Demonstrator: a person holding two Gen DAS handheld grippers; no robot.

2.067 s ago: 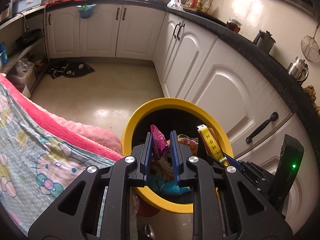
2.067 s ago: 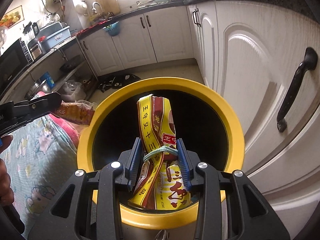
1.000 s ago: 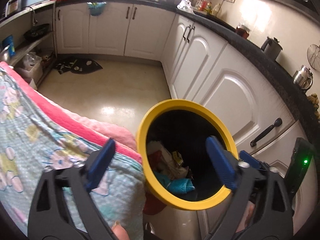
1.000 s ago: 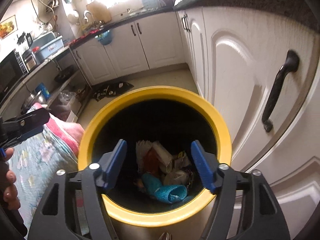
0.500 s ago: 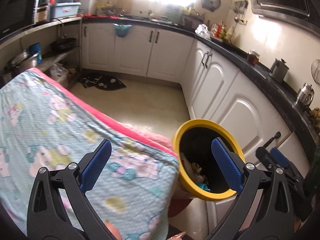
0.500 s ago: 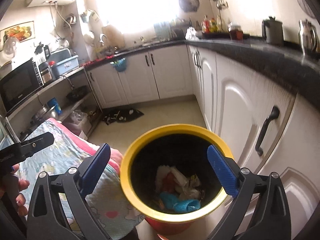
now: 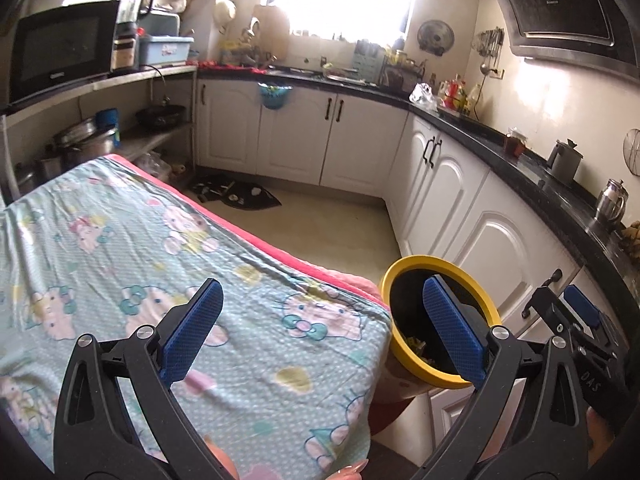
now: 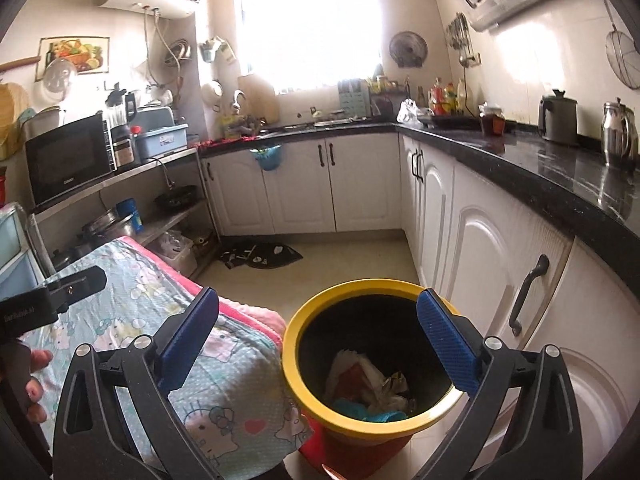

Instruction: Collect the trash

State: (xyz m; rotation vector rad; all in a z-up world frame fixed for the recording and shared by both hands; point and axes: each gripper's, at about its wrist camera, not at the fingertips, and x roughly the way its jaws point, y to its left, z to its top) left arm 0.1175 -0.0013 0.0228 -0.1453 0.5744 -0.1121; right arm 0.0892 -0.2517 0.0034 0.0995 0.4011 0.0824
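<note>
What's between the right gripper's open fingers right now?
Nothing held: in the right wrist view the right gripper frames the yellow-rimmed bin below, trash inside.

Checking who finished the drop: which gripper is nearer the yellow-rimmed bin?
Right. The right gripper hangs open just above the bin; the left gripper is open over the tablecloth beside it.

glossy black stone-look counter (image 8: 560, 176), printed cloth sheet (image 7: 120, 260), steel jug (image 8: 618, 128), smooth plastic-looking bin (image 8: 348, 412).

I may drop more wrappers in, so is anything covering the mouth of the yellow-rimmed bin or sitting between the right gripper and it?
Nothing visible blocks it. The bin is uncovered, and the open right gripper has a clear path to it.
</note>
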